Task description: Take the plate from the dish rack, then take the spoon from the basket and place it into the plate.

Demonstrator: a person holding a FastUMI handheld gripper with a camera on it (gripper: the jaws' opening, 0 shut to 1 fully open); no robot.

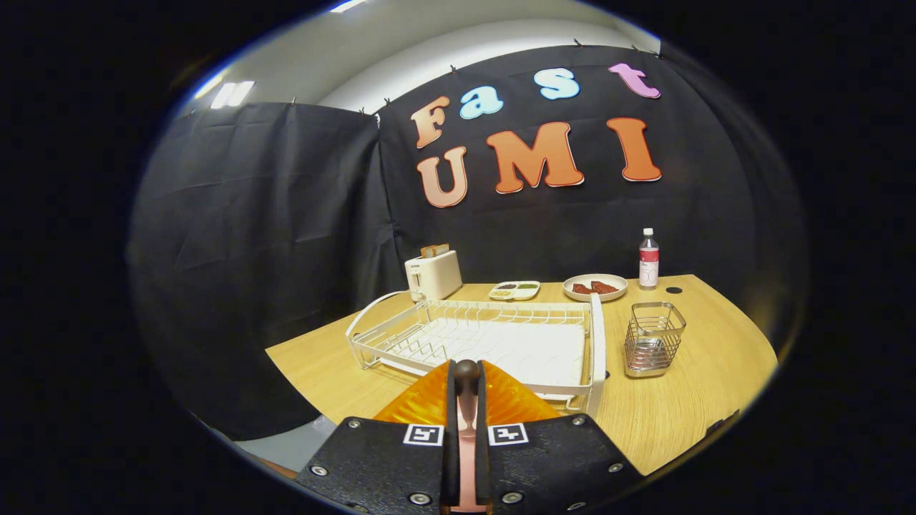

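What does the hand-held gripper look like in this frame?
The hand-held gripper has two flat black finger plates with a matte, slightly speckled finish, fastened by silver screws. Each plate carries a small square black-and-white marker near its inner front corner. Thin black pads line the narrow gap between the plates.

My tongs (466, 429) are matte black, with silver screws and 2 white square markers near their tips.

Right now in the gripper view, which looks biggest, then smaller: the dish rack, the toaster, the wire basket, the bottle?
1. dish rack
2. toaster and wire basket: look about alike, basket nearer, so unranked
3. bottle, far back

The jaws are shut on the spoon.
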